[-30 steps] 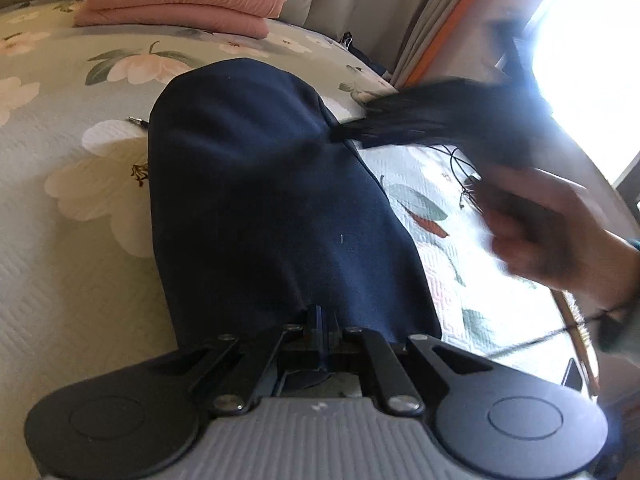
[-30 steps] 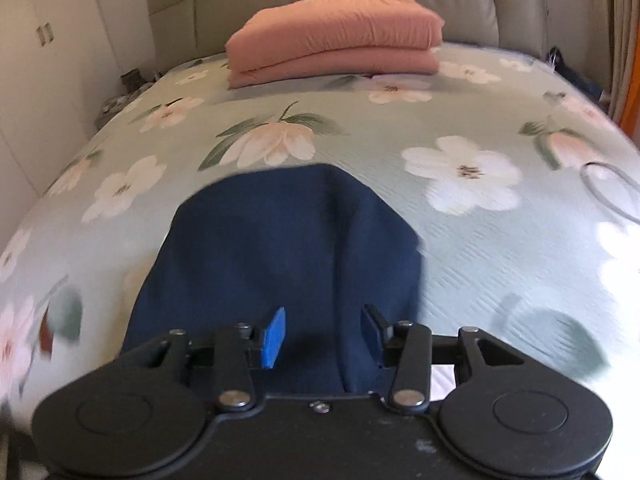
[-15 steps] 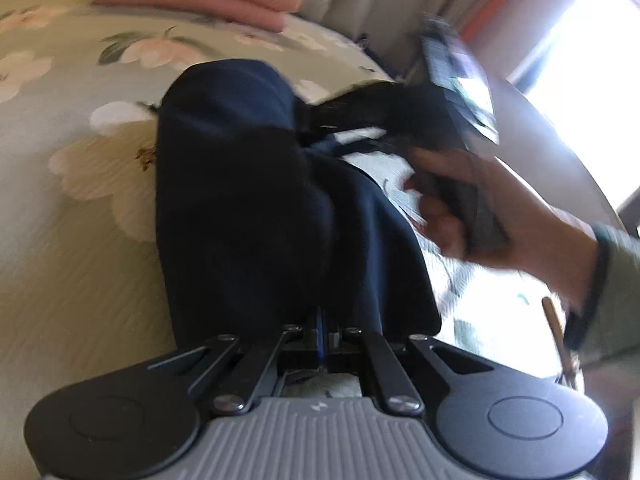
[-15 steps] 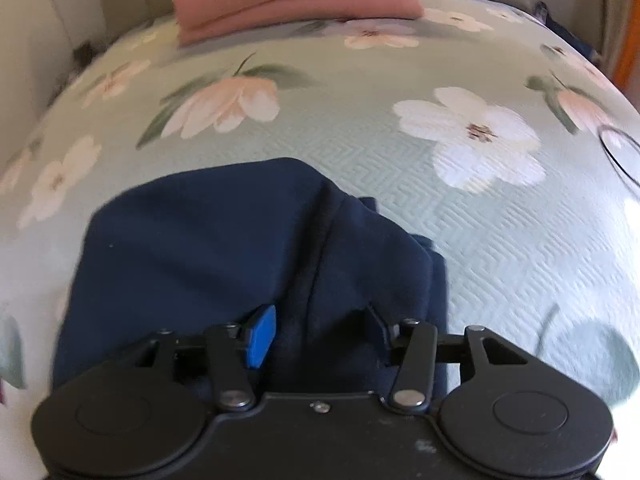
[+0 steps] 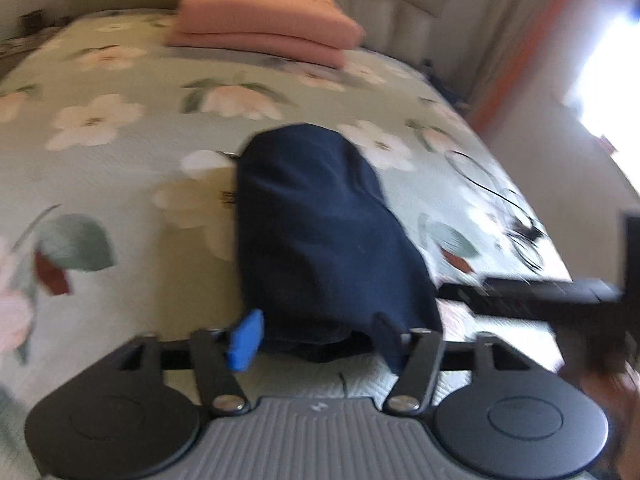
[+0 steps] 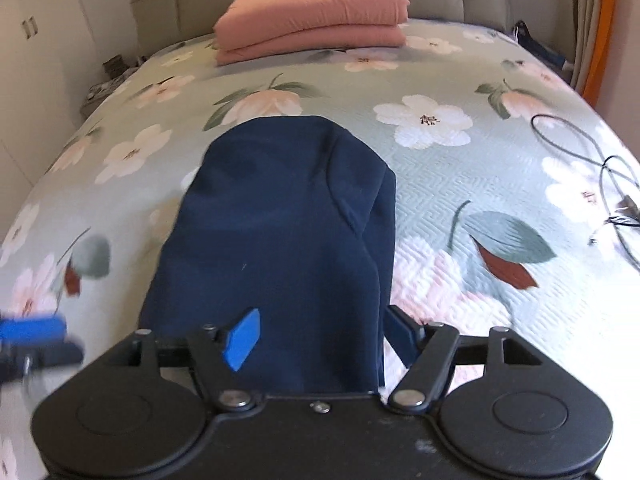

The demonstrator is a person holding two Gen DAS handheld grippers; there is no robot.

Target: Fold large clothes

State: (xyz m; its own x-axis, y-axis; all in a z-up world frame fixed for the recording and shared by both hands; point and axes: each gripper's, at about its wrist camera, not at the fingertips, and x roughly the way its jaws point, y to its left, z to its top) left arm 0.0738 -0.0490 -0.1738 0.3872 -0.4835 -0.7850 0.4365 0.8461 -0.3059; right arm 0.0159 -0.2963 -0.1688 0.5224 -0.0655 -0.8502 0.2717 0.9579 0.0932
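Left wrist — left claw opening, tilted down over navy garment | right claw opening, likewise

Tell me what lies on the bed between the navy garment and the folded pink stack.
Nothing but bare floral bedspread. In the right wrist view, the navy garment ends short of the pink stack, and only printed flowers fill the stretch between.

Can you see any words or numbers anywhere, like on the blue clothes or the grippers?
No words or numbers can be read.
Grey ribbed body of the left gripper: one tiny pale mark, too small and blurred to read.
Folded navy blue garment: no print showing.
Folded pink blanket: no label showing.
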